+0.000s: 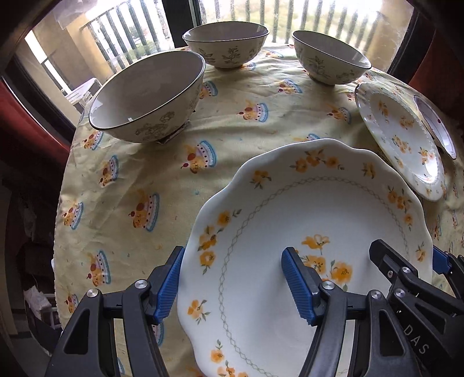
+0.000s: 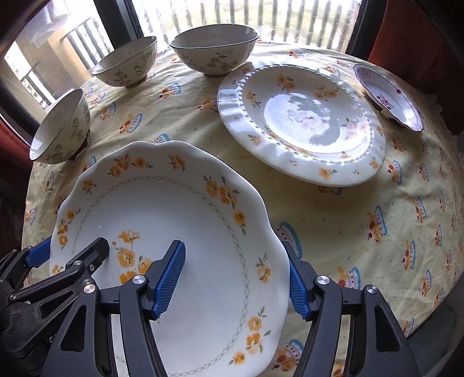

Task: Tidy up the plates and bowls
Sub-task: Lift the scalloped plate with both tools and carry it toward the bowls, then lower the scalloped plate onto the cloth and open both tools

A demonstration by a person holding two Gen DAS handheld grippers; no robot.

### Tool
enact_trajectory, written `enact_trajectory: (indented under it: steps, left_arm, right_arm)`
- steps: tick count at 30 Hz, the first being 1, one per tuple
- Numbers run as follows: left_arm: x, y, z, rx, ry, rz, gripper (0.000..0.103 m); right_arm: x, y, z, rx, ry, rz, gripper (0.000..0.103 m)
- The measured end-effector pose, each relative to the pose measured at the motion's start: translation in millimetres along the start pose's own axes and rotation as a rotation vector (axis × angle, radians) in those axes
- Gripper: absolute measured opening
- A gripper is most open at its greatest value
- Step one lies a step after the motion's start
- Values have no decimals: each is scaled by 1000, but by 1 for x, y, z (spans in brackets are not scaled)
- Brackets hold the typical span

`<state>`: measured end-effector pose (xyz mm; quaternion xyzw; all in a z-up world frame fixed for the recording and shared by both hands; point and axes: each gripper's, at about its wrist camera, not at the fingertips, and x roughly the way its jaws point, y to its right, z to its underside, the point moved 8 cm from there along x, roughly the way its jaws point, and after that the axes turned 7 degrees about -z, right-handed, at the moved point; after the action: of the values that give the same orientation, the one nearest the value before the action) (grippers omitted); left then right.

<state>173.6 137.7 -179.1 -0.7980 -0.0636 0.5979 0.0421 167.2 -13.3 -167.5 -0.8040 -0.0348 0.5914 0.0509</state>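
A white scalloped plate (image 1: pixel 261 232) with orange flowers lies at the near edge of the table; it also shows in the right wrist view (image 2: pixel 174 220). My left gripper (image 1: pixel 232 278) is open, its jaws astride the plate's left rim. My right gripper (image 2: pixel 236 275) is open, its jaws astride the plate's right rim; it shows in the left wrist view (image 1: pixel 406 261). A beaded flowered plate (image 2: pixel 301 121) lies further right. Three grey floral bowls (image 1: pixel 148 98) (image 1: pixel 226 43) (image 1: pixel 330 58) stand along the far edge. A small red-patterned dish (image 2: pixel 388 95) sits far right.
A round table under a yellow patterned cloth (image 1: pixel 150 179) holds everything. A window with balcony railing (image 1: pixel 319 17) is behind the bowls. Red curtains (image 2: pixel 420 43) hang at the sides. The table's edge drops off at left and right.
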Motion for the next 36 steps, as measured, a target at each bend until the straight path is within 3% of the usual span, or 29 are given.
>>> enact_trajectory:
  steps: [11, 23, 32, 36]
  left_arm:
    - [22, -24, -10, -11, -25, 14, 68]
    - [17, -16, 0, 33, -14, -17, 69]
    - [13, -12, 14, 22, -18, -23, 69]
    - [13, -8, 20, 47, -42, -8, 76]
  right_arm:
    - [25, -31, -7, -2, -45, 20, 69]
    - [28, -23, 6, 20, -70, 9, 69]
    - [21, -18, 15, -51, -58, 36, 69]
    - [21, -14, 17, -39, -73, 39, 69]
